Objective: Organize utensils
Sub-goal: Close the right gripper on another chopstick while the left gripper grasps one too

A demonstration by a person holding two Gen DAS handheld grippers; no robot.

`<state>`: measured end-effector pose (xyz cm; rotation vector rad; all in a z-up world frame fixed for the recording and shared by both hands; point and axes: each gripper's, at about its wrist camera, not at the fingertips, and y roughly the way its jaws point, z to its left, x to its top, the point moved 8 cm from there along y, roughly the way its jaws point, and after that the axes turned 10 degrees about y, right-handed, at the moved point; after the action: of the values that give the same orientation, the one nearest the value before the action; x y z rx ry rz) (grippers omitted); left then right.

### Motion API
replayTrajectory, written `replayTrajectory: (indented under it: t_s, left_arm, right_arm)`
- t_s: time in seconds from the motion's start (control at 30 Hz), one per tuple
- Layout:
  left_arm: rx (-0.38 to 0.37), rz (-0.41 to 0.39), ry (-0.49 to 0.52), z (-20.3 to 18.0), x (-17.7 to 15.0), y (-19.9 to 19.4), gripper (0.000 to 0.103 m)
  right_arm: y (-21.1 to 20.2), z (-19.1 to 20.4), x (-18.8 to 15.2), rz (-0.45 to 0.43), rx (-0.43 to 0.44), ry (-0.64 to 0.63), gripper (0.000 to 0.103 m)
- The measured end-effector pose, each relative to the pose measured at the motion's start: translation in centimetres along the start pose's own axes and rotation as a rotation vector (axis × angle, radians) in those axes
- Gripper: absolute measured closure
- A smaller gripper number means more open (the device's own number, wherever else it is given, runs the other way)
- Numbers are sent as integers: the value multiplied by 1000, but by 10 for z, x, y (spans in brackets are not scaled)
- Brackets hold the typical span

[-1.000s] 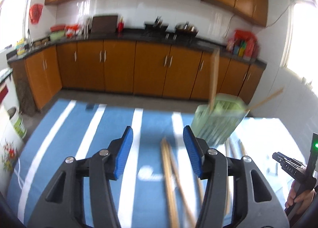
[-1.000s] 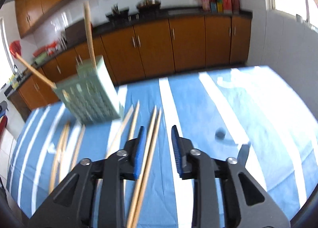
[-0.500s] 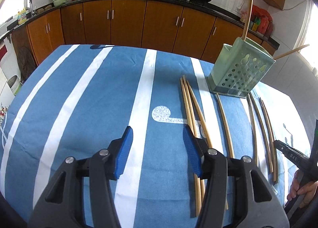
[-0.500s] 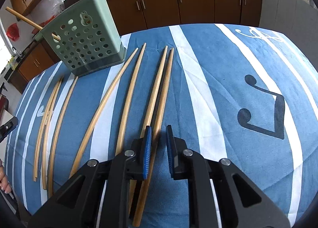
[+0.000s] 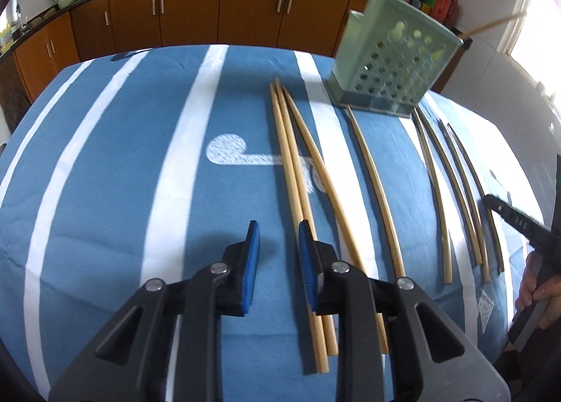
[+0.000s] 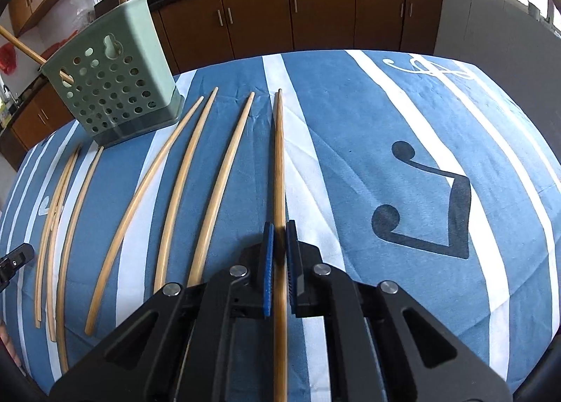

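While the right wrist view shows the right hand-held gripper (image 6: 277, 251) clamped on a single wooden chopstick (image 6: 279, 163) running between its blue pads toward twelve o'clock, the left wrist view shows only that tool's black side at three o'clock, held by a person's hand (image 5: 536, 291), so the grip itself cannot be read there. Seen from its own camera, the left hand-held gripper (image 5: 278, 261) has a narrow gap that is closing; bare cloth lies between its pads, and the nearest chopstick (image 5: 291, 170) passes under the right-hand pad. Only the tip of this left tool shows in the right view, at the nine o'clock edge.

Both views show the green perforated utensil holder (image 5: 389, 61) standing on the blue, white-striped cloth of the desk (image 5: 115, 170): at one o'clock from the left camera, at ten o'clock from the right. Two chopsticks stand in it, one rising from the top, one slanting out at the side.

Counted in the right view, seven chopsticks lie loose on the cloth: three at nine o'clock, one beside them, three more nearer the middle. The left view shows a cluster of three just ahead of its pads, one alone at two o'clock, and several more, blurred, toward three o'clock.
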<state>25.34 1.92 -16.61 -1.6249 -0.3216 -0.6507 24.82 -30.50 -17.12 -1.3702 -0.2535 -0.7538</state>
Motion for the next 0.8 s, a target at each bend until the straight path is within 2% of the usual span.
replayTrajectory:
  t_s: [0.2, 0.33, 0.6, 0.8]
  left_arm:
    - [0, 8, 29, -11, -5, 5, 82]
    - [56, 7, 51, -7, -5, 6, 94]
    - [156, -2, -40, 51, 13, 12, 95]
    - [121, -38, -43, 58, 11, 9, 92]
  right_arm:
    - [-1, -1, 0, -1, 5, -2, 95]
    - [-1, 0, -1, -7, 1, -12, 95]
    - [5, -5, 11, -35, 8, 10, 95]
    - [0, -4, 3, -31, 17, 5, 95]
